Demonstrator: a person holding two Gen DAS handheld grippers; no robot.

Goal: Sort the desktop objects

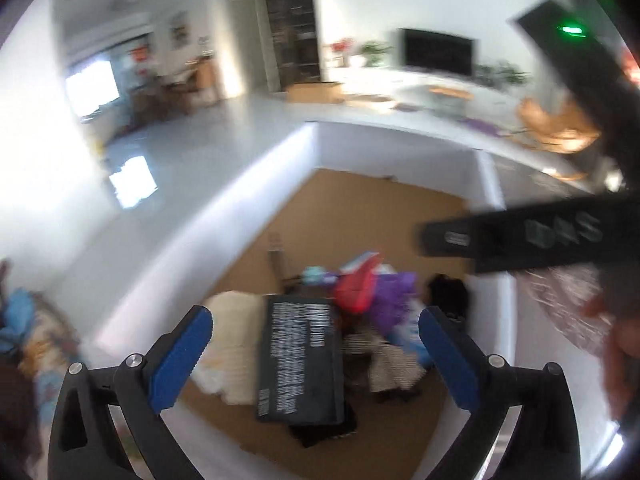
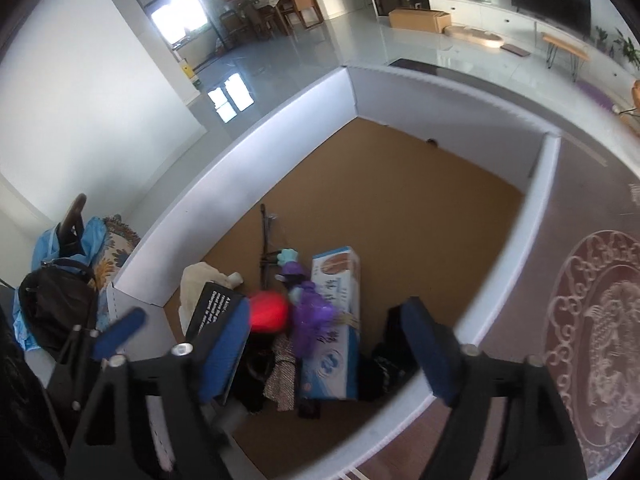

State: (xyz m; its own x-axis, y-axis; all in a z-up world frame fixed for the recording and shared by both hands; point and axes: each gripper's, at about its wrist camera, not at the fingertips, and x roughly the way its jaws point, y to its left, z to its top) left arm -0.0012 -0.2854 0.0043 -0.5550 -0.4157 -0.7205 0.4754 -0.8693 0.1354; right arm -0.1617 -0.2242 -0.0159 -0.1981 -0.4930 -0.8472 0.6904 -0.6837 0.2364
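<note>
Above bin — hand-held gripper (image 1: 316,344) wide, empty.

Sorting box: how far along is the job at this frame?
Done: a pile already lies in the white-walled box, including a black printed box, a red item and a blue carton. In hand: nothing; both grippers' jaws are open above it. What remains outside cannot be seen.
</note>
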